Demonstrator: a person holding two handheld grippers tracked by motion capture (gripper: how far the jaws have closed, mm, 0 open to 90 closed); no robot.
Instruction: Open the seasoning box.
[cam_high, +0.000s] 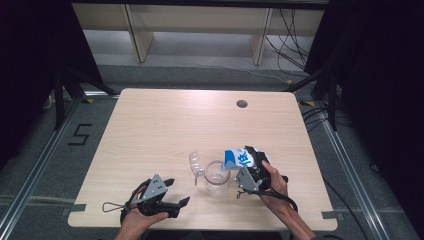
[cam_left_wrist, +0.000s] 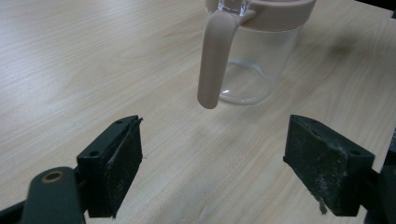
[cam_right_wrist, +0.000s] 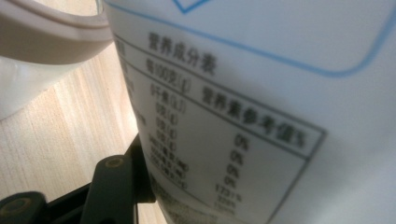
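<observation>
High view: right claw (cam_high: 251, 165) tilts packet (cam_high: 238, 158) over jug (cam_high: 217, 178).

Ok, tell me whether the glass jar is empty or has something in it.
Empty, as far as shows: the glass jar is clear down to its bare base, while the tilted white packet hangs at its rim.

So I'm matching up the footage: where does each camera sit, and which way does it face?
High view: above the person's side, looking forward and down on the table; both hands and tools show.
Left gripper view: rides the left tool, open, facing the clear jug.
Right gripper view: rides the right tool, pressed against the white bag it grips.
All three share the jug's beige rim.
</observation>
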